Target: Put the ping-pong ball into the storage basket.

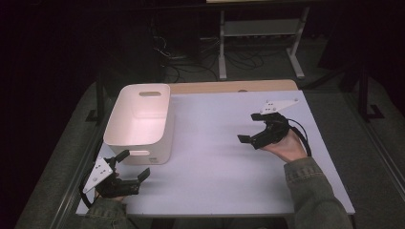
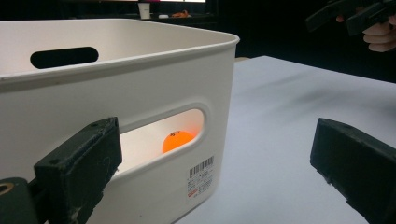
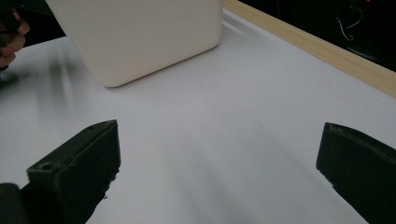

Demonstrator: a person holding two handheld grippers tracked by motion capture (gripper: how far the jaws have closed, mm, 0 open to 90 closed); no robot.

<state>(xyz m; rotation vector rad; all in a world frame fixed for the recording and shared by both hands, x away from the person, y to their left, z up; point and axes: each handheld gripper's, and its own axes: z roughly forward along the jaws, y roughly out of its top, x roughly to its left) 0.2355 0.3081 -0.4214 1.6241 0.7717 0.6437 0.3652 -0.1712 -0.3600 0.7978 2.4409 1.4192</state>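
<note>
Bin (image 1: 143, 125): white plastic, open top, rounded corners, slot handles cut in both short walls. It sits just ahead of the left gripper (image 1: 132, 167), near wall almost touching that gripper's far jaw. Through the near slot, in the left gripper view, an orange ball (image 2: 178, 140) rests on the bin floor, close behind the wall.

Handling, by my guess: bin light and fairly stiff, walls smooth and likely slippery; thin rim would flex a little under a pinch. Best hold looks like the near slot (image 2: 161, 135), one jaw through the opening, one outside, or the rim above it. Ball looks like a table-tennis ball: very light, hard, round, prone to roll or squirt from the jaws; take it across its middle, gently.

Left gripper: jaws wide apart, nothing between them, low over the table (image 1: 224, 157) at its near left corner.

Right gripper (image 1: 252, 129): jaws also spread, empty, held above bare table well to the right of the bin, pointing toward it.
</note>
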